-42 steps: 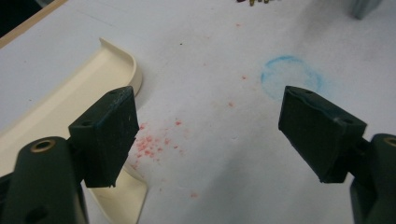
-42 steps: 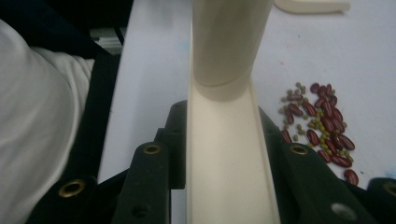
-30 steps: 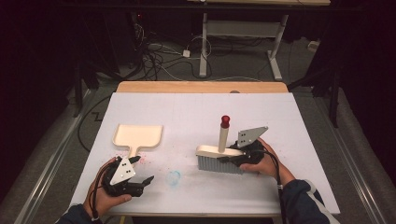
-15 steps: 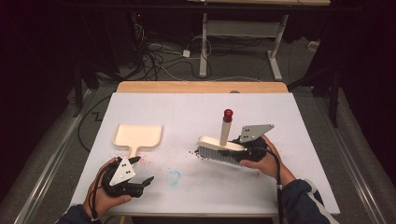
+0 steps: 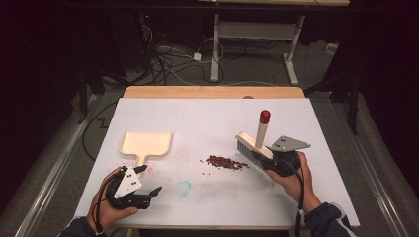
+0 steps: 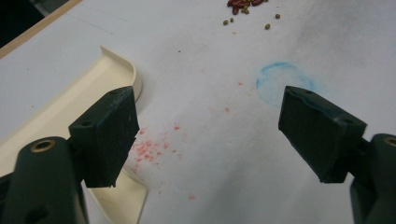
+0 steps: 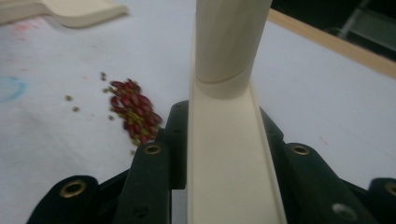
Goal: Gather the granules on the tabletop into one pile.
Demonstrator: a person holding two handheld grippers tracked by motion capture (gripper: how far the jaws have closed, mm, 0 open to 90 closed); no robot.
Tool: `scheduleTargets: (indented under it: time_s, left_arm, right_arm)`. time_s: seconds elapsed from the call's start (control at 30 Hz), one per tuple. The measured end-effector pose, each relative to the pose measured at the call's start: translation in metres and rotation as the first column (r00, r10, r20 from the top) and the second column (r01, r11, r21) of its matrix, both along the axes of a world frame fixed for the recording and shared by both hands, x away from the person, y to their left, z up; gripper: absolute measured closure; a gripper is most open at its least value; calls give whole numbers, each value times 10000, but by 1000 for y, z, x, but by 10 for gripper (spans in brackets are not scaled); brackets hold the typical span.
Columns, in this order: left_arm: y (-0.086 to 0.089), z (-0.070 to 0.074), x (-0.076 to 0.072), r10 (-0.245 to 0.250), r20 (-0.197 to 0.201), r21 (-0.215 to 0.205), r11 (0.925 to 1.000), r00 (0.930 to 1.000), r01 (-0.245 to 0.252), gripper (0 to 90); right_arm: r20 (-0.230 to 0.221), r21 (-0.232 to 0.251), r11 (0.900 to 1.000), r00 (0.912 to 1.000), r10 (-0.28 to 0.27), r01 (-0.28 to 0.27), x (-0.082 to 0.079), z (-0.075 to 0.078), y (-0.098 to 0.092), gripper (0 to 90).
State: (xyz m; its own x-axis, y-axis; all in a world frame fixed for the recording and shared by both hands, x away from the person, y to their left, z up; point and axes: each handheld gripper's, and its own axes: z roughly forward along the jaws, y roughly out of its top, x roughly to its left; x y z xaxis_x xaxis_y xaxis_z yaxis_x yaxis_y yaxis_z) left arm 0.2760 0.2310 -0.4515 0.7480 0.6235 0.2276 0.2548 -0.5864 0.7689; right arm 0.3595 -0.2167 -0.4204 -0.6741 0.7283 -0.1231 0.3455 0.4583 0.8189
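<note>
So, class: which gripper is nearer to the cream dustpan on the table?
Left. The left gripper sits open just beside the dustpan handle; the right gripper, shut on the brush, is across the bean pile.

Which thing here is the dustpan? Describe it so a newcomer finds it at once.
Start at the white table and go to its left half. The dustpan lies flat there, ahead of the open left tool, its short handle pointing back toward that tool. It is a plain cream tray with raised edges, unlike the brush with bristles and a red-tipped handle on the right beside the red beans.
</note>
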Motion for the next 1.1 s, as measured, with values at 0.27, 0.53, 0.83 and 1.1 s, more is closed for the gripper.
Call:
scheduleTargets:
  time_s: [0.27,0.53,0.83,1.1]
  left_arm:
    - [0,0,0,14,-29,36,10000,10000,-14,191]
    - [-1,0,0,36,-78,70,10000,10000,-36,191]
    - [-2,0,1,85,-98,95,9999,9999,-84,191]
    - [-1,-1,1,84,-108,48,10000,9999,-84,192]
  right_arm:
    - [648,-116,9943,9924,-1048,1058,2,-7,-4,675]
    - [285,-402,9838,9844,-1737,1747,3,-19,4,675]
    - [762,-825,9818,9833,-1652,1713,-9,-23,56,676]
    - [960,-753,9855,9848,-1446,1521,-8,-26,85,676]
